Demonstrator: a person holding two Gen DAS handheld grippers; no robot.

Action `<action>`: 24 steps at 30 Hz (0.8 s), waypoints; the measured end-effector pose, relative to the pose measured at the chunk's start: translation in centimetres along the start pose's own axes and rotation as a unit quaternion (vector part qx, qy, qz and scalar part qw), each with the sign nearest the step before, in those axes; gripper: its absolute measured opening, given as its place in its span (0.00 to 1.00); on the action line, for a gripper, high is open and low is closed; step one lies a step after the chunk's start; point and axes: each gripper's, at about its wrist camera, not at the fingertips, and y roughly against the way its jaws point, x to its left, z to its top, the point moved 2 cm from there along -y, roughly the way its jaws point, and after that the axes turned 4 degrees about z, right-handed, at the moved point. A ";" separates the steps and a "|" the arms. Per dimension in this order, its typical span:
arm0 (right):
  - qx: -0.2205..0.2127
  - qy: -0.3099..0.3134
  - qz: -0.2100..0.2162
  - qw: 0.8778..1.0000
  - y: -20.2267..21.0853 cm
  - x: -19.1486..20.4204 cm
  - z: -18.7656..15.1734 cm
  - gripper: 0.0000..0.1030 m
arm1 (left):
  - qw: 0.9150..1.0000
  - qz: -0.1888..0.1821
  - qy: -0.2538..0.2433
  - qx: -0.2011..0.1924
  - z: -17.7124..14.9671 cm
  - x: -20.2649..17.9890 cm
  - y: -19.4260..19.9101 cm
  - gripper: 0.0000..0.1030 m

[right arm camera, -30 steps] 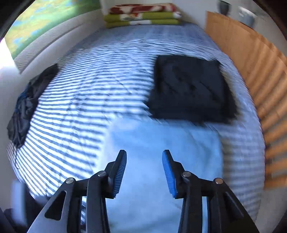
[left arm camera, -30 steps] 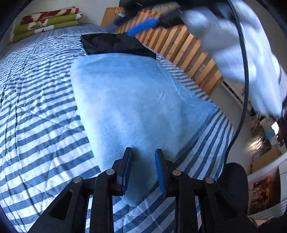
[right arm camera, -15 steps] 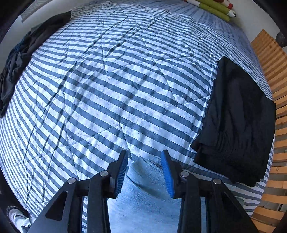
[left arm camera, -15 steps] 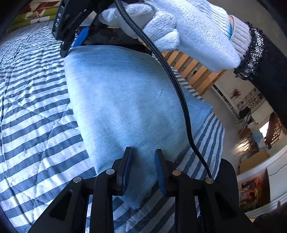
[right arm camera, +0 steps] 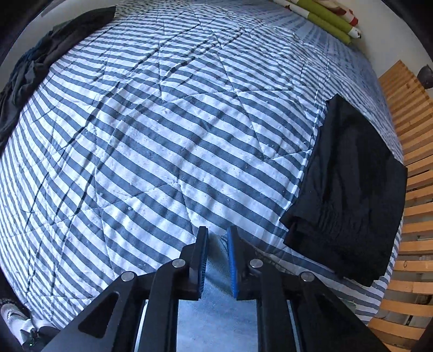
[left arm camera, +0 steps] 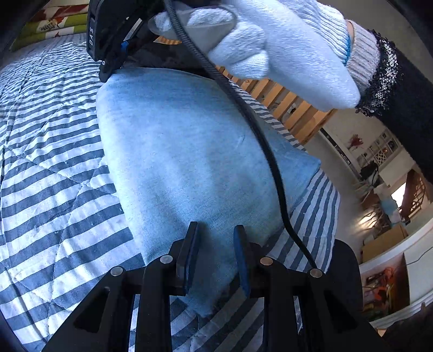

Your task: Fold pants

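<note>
Folded light blue denim pants (left arm camera: 184, 151) lie on the striped bed (left arm camera: 48, 168) near its right edge. My left gripper (left arm camera: 215, 238) hovers open over the near end of the pants, with denim showing below the gap. A white-gloved hand (left arm camera: 270, 48) holds my right gripper (left arm camera: 108, 71) at the far left corner of the pants. In the right wrist view that gripper (right arm camera: 217, 241) has its blue pads (right arm camera: 232, 260) drawn close together on the denim edge (right arm camera: 216, 319). A black cable (left arm camera: 270, 168) drapes across the pants.
Folded black pants (right arm camera: 351, 189) lie just beyond the denim by the wooden slats (right arm camera: 411, 162). A dark clothing pile (right arm camera: 32, 67) sits at the bed's far left edge. Rolled green and red blankets (right arm camera: 330, 19) lie at the head. The striped cover (right arm camera: 162, 135) stretches wide between them.
My right gripper came down to the far edge of the pants and its fingers narrowed onto the denim. The left gripper stayed put at the near end.
</note>
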 end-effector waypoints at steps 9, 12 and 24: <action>-0.007 -0.058 0.109 0.992 1.2 -2.5 0.5 0.21 | 1.000 -0.015 0.005 -0.002 -0.1 0.2 -0.2 0.25; 0.002 -0.032 0.106 0.994 1.3 -1.1 0.4 0.37 | 1.000 -0.014 0.004 -0.004 -0.2 0.2 -0.1 0.25; 0.025 0.017 0.009 1.000 1.6 1.5 -1.0 0.11 | 1.000 -0.015 0.001 -0.007 -0.2 0.3 0.0 0.25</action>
